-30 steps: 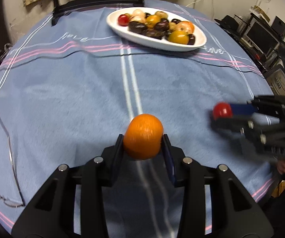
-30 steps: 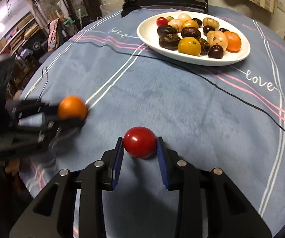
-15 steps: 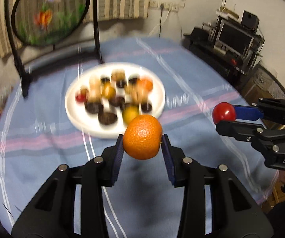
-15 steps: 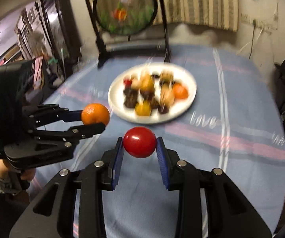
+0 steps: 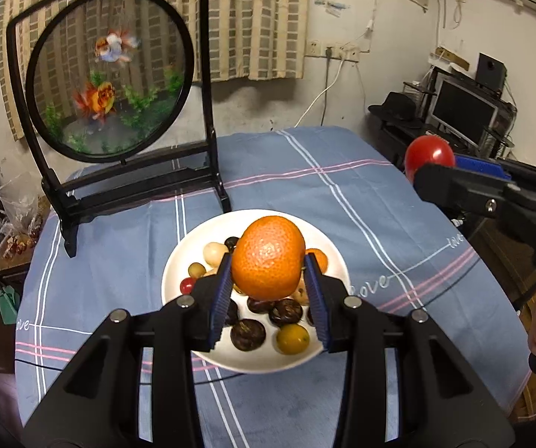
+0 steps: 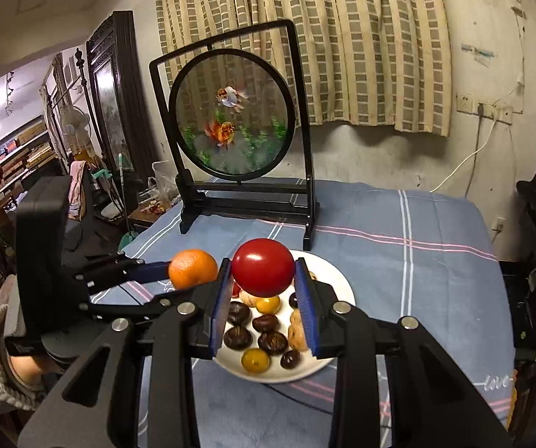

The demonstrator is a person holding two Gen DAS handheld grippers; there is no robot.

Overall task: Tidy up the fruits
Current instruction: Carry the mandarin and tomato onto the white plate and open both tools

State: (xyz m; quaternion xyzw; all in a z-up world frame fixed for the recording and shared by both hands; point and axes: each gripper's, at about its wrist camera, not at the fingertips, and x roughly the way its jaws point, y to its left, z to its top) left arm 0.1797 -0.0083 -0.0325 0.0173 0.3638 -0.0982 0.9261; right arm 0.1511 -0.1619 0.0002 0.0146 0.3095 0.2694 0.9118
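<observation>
Fruits: orange point(image 5: 268, 257) clamped between blue pads of left gripper point(image 5: 268, 291), red tomato point(image 6: 262, 267) clamped the same way in right gripper point(image 6: 264, 295). Both held in air over white plate point(image 5: 327, 250) on blue striped tablecloth point(image 5: 342, 194). On plate: dark chestnuts point(image 6: 272, 342), small yellow fruit point(image 6: 255, 360), pale and red small pieces. Behind plate, upright at far table edge, round goldfish screen point(image 6: 232, 128) in black frame. Left gripper seen from right view just beside tomato, at its left.
</observation>
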